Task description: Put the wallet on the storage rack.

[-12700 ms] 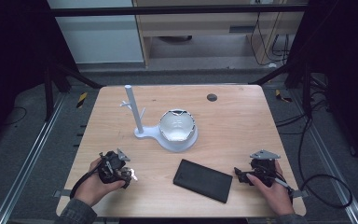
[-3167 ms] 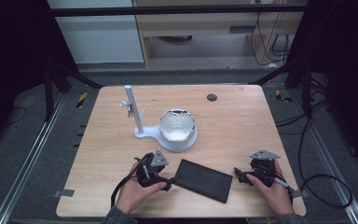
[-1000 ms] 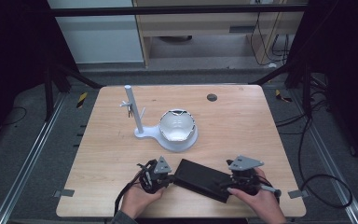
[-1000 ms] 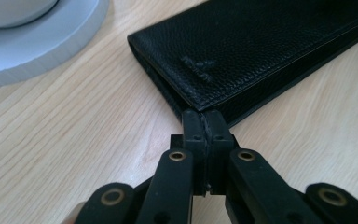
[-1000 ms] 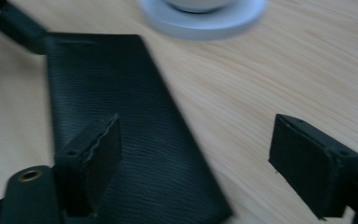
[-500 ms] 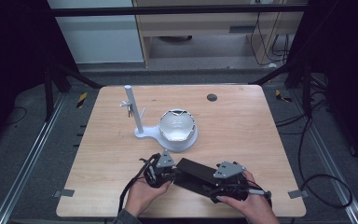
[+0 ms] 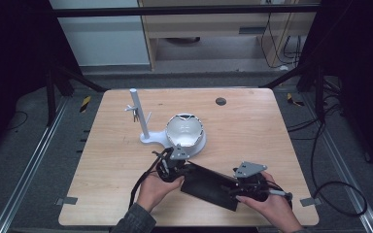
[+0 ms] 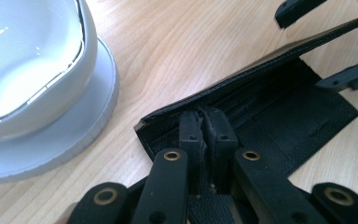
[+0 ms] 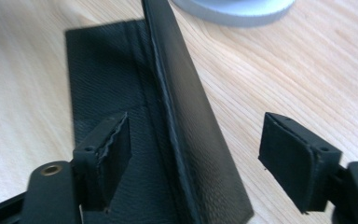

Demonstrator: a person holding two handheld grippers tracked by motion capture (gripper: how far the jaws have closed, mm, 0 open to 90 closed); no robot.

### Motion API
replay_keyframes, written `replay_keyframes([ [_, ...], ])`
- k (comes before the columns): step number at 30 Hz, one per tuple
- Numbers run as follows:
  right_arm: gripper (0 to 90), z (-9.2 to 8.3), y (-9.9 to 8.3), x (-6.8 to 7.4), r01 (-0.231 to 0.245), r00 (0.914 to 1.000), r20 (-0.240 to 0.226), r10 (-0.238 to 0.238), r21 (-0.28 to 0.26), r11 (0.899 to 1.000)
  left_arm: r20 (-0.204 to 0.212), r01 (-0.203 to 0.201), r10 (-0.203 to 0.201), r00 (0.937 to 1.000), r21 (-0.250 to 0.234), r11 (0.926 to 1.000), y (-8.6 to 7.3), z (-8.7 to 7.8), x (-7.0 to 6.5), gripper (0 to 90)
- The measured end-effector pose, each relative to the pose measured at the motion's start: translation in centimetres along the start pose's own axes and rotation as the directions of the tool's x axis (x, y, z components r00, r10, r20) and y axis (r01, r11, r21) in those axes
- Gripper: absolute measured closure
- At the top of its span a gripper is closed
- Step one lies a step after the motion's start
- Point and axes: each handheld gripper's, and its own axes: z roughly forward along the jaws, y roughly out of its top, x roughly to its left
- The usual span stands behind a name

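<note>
The black leather case point(image 7: 209, 183) lies on the counter point(image 7: 102, 160) near you. Your left gripper point(image 8: 204, 135) pinches its raised flap. Your right gripper point(image 9: 200, 154), closing, stands around the flap's edge without touching. It is thin and floppy; grip near the fold.

- The folding case point(image 7: 209, 186) lies on the table point(image 7: 252, 131) near its front edge, about midway along it.
- Left gripper point(image 7: 171, 167) sits at the case's left end, right gripper point(image 7: 249, 187) at its right end.
- Behind the case, near the table's middle, the bowl point(image 7: 184, 131) rests on a stand base point(image 7: 196, 144).
- The post point(image 7: 139, 114) rises left of the bowl.
- A small disc point(image 7: 220, 101) lies near the back edge.
</note>
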Motion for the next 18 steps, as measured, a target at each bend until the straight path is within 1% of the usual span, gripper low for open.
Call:
replay_keyframes([
  [3, 29.2, 0.4, -0.1, -0.6, -0.010, 0.9999, -0.012, 0.010, 0.016, 1.000, -0.007, -0.009, 0.009, 0.9999, 0.008, 0.9999, 0.4, 0.1, 0.2, 86.1],
  [4, 29.2, 0.4, -0.1, -0.6, -0.010, 0.9999, -0.012, 0.010, 0.016, 1.000, -0.007, -0.009, 0.009, 0.9999, 0.008, 0.9999, 0.4, 0.1, 0.2, 86.1],
  [6, 32.1, 0.4, 0.1, -0.9, -0.002, 0.9997, -0.023, 0.003, 0.030, 1.000, -0.009, -0.010, 0.010, 0.9999, 0.015, 0.9998, 0.6, 0.3, 0.4, 86.1],
  [9, 34.1, 0.2, 0.9, -1.0, 0.021, 0.9994, -0.027, -0.019, 0.052, 0.998, -0.011, -0.015, 0.016, 0.9998, 0.021, 0.9997, 0.9, 0.3, 0.4, 86.1],
  [10, 35.1, 0.2, 1.2, -1.0, 0.029, 0.9992, -0.031, -0.027, 0.059, 0.998, -0.011, -0.012, 0.012, 0.9999, 0.019, 0.9998, 0.9, 0.3, 0.4, 86.1],
  [11, 35.1, 0.2, 1.2, -1.0, 0.029, 0.9992, -0.031, -0.027, 0.059, 0.998, -0.011, -0.012, 0.012, 0.9999, 0.019, 0.9998, 0.9, 0.3, 0.4, 86.1],
  [12, 35.6, 0.1, 1.6, -1.1, 0.041, 0.9985, -0.039, -0.038, 0.066, 0.997, -0.013, -0.013, 0.013, 0.9998, 0.023, 0.9996, 0.9, 0.4, 0.5, 86.1],
  [13, 35.9, 0.1, 2.3, -1.2, 0.059, 0.9970, -0.055, -0.054, 0.083, 0.995, -0.012, -0.012, 0.012, 0.9999, 0.025, 0.9996, 0.9, 0.4, 0.5, 86.1],
  [16, 37.6, 0.3, 3.1, -1.4, 0.078, 0.9956, -0.060, -0.072, 0.112, 0.991, -0.011, -0.006, 0.006, 0.9999, 0.025, 0.9997, 0.9, 0.4, 0.6, 86.1],
  [18, 38.6, 0.4, 3.4, -1.5, 0.082, 0.9952, -0.064, -0.074, 0.130, 0.988, -0.011, -0.008, 0.009, 0.9999, 0.027, 0.9996, 0.9, 0.4, 0.7, 86.0],
])
